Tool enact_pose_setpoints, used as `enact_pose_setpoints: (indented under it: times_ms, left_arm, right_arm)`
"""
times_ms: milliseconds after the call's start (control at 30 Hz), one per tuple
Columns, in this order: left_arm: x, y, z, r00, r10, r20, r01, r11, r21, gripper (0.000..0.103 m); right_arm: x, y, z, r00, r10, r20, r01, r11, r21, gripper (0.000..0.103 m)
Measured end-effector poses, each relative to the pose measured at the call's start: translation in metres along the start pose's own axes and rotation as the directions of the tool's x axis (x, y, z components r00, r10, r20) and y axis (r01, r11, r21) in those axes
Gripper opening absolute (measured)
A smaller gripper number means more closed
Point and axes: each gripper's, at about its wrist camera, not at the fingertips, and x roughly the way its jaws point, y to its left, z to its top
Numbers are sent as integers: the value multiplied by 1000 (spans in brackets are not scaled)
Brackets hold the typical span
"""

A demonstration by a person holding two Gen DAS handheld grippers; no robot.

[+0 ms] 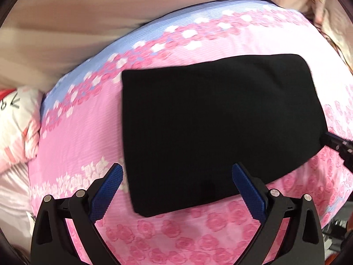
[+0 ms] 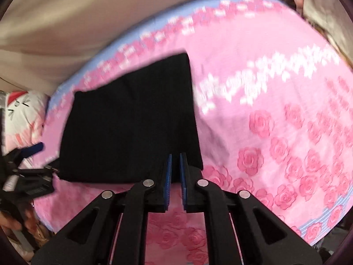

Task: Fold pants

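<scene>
The black pants [image 1: 211,128] lie folded into a flat rectangle on the pink rose-print bed sheet [image 1: 88,137]. My left gripper [image 1: 176,174] is open, its blue pads wide apart just above the near left edge of the pants, holding nothing. In the right wrist view the pants [image 2: 132,123] lie ahead and to the left. My right gripper [image 2: 175,161] is shut on the near right edge of the pants. It also shows in the left wrist view [image 1: 337,143] at the pants' right edge. The left gripper shows at the left [image 2: 35,148].
A white and pink pillow [image 1: 15,121] lies at the left of the bed. A beige curtain [image 1: 77,22] hangs behind the bed. The sheet has a blue band [image 1: 154,28] along its far side. Open sheet [image 2: 275,121] stretches to the right of the pants.
</scene>
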Motion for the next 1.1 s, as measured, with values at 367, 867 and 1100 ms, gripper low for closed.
enact_pose_setpoints:
  times_ms: [367, 867, 1100]
  left_arm:
    - [-14, -32, 11, 1000, -9, 21, 8, 999, 52, 98]
    - [-13, -24, 8, 1000, -8, -13, 8, 1000, 6, 98]
    - [-6, -4, -5, 999, 18, -39, -19, 999, -28, 98]
  right_arm:
    - [12, -10, -10, 997, -26, -75, 24, 1000, -16, 10]
    - [-6, -18, -28, 995, 61, -76, -55, 994, 90, 10]
    - [-7, 21, -12, 995, 91, -45, -93, 995, -36, 10]
